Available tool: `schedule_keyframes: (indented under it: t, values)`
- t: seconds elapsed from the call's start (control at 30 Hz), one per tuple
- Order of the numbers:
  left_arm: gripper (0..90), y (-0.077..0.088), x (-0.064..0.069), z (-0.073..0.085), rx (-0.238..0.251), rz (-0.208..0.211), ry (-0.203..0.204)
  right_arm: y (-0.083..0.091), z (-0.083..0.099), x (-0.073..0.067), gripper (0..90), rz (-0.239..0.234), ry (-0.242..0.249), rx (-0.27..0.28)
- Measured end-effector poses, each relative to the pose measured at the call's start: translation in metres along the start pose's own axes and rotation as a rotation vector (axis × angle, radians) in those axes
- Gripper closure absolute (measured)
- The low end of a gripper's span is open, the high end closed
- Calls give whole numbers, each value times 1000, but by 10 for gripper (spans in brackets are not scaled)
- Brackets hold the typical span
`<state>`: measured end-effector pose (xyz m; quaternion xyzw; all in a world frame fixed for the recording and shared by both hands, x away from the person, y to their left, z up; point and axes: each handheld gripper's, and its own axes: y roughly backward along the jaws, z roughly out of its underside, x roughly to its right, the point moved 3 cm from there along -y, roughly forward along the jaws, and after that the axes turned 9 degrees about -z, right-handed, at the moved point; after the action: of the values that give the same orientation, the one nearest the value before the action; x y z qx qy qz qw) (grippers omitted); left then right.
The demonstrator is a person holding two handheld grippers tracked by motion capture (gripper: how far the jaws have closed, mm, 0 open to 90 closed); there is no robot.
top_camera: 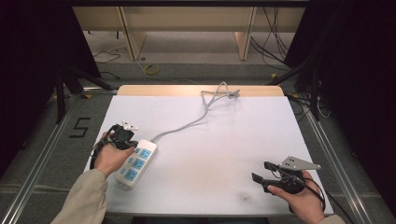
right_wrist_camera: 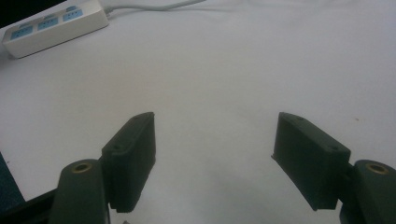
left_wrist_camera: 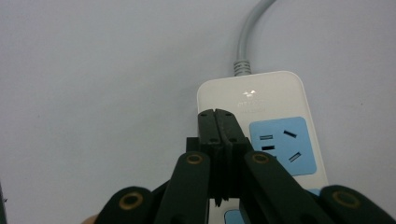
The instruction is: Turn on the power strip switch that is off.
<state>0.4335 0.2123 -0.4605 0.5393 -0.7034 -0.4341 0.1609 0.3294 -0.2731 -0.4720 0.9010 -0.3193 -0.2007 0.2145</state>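
Left gripper (left_wrist_camera: 218, 123), jaws pressed together, over the strip's (top_camera: 136, 163) cord end at table's (top_camera: 224, 140) left-front. Right gripper (right_wrist_camera: 215, 154), jaws spread, empty. Risk: strip skidding or pivoting on cord (top_camera: 187, 123) under off-centre push.

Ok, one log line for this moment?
left gripper: shut, over power strip | right gripper: open, empty | table

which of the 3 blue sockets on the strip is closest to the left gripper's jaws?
The blue socket nearest the cord end of the power strip. The shut left gripper sits right beside it; the other two lie farther toward the strip's near end.
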Motion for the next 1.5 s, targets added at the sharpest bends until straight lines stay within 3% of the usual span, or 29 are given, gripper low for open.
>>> schedule_keyframes:
  t: [0.5,1.5]
  values:
    - [899,-2,-2,0,-17,12,10,0,0,0,301,0,2,-4]
    - [899,-9,7,-1,-49,17,-54,0,1,0,300,-2,-1,-9]
